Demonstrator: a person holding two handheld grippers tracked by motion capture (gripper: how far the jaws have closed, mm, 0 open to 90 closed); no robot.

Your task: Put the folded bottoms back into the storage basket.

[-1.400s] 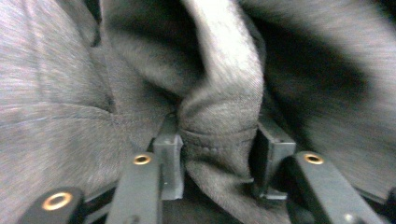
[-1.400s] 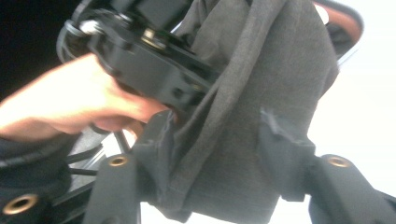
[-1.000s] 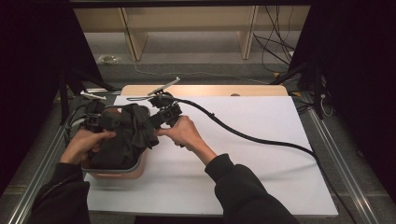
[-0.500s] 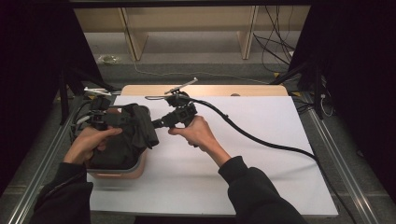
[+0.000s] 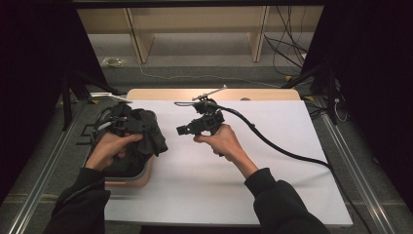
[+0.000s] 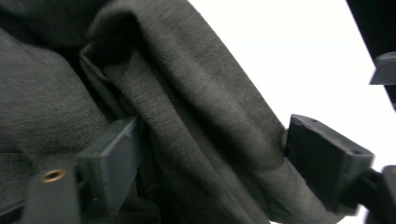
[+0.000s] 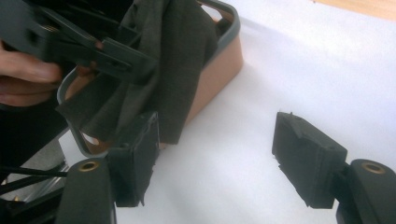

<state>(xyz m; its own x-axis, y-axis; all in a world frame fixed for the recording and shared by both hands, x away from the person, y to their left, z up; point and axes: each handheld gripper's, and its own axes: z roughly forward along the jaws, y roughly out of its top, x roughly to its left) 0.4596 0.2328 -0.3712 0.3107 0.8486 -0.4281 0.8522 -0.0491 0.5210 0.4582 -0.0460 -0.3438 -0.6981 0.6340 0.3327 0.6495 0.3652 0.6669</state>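
White worktop (image 5: 272,161), my left gripper (image 5: 127,124) straddles dark cloth (image 5: 151,134) half-stuffed in the bin (image 5: 127,179), jaws apart; right gripper (image 5: 182,130) spread empty beside it.

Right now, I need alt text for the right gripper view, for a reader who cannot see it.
The right claw hangs open and empty over the white table. Beyond it, dark cloth drapes over the rim of a tan bin, with the left claw at the cloth.
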